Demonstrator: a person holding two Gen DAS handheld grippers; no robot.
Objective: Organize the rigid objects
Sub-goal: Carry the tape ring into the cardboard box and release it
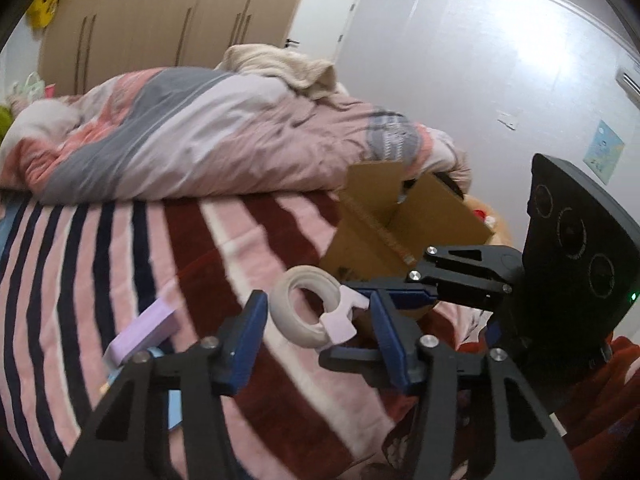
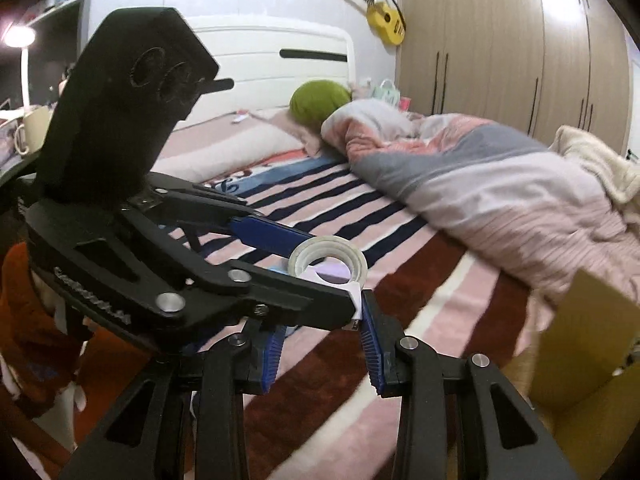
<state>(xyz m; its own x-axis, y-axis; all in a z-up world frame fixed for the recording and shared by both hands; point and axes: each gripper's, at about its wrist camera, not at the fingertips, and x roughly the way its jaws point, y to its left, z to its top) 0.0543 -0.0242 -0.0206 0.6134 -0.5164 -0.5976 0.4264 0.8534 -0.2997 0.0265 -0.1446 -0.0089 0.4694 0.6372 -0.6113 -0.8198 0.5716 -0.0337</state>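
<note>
Left gripper [image 1: 316, 304] jaws are being held wide, and the tape roll [image 1: 304, 308] with its pale holder [image 1: 344, 320] is being spanned between the pads: one pad against the roll's outer rim, the other against the holder. A grip is being judged from this, since the roll is being carried clear above the striped blanket [image 1: 100, 272].

Right gripper [image 2: 322, 320] is being presented from the right with its jaws parted and nothing clamped. Its fingertips are being placed just beside the holder end; contact can't be told.

Cardboard box [image 1: 404, 228] is being seen far right on the bed, flaps open, near the roll. Lilac block [image 1: 140, 332] is lying on the blanket to the near left. Duvet [image 1: 208, 136] is bunched on the far side.

Handling, as judged:
- Roll is being taken as light and stiff, with a smooth rim, so slip is being expected under a loose pinch.
- Holder looks like thin plastic and is being treated as the weak part.
- Better hold: across the roll's flat faces, or through the core, not on the holder tab.
- Box is being assumed as the drop target.
</note>
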